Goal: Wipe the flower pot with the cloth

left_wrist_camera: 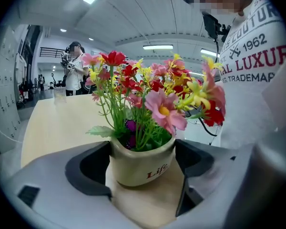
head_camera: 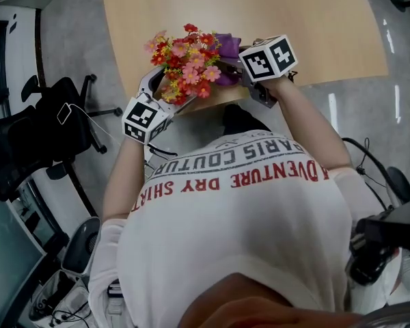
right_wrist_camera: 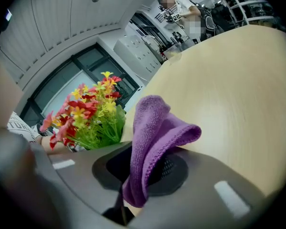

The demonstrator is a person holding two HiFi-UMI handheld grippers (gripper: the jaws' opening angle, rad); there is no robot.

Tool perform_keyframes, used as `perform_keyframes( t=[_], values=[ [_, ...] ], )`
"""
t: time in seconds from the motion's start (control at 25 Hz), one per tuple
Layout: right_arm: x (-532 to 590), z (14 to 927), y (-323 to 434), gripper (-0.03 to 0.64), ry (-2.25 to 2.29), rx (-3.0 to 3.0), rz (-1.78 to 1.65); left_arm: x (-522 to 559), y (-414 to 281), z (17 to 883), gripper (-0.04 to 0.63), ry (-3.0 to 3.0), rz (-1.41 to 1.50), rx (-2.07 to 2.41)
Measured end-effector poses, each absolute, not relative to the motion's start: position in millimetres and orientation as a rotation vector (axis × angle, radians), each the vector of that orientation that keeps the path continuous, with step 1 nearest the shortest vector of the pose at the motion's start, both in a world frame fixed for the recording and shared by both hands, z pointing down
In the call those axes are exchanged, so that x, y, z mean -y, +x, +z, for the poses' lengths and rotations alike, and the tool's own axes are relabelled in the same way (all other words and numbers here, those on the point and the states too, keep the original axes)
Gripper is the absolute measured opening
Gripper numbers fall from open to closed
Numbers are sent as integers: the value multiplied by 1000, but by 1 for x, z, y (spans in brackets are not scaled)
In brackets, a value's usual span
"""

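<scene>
The left tool [left_wrist_camera: 143, 166] grips the flower pot [left_wrist_camera: 133, 165] by its sides at the worktop's [head_camera: 273, 19] near edge. The right tool [right_wrist_camera: 138, 175] pinches a purple cloth [right_wrist_camera: 155, 132] beside the flowers [head_camera: 188, 60].

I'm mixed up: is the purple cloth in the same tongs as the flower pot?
No, the right tongs pinch the purple cloth while the left tongs hold the flower pot.
</scene>
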State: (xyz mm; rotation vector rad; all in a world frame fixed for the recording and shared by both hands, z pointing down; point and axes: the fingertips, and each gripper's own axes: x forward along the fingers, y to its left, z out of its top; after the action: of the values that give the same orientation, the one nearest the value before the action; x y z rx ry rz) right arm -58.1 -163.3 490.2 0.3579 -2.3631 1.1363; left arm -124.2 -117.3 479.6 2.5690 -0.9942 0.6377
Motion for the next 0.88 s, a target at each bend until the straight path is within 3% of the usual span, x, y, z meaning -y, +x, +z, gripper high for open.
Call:
perform_keyframes(
  t=[0.72, 0.88],
  values=[
    [172, 506, -41, 37, 512, 2340, 1113, 112, -117, 475, 430, 2523, 584, 1087],
    [173, 496, -31, 37, 562, 2386, 1147, 111, -124, 480, 515, 2410, 502, 1183]
  ],
)
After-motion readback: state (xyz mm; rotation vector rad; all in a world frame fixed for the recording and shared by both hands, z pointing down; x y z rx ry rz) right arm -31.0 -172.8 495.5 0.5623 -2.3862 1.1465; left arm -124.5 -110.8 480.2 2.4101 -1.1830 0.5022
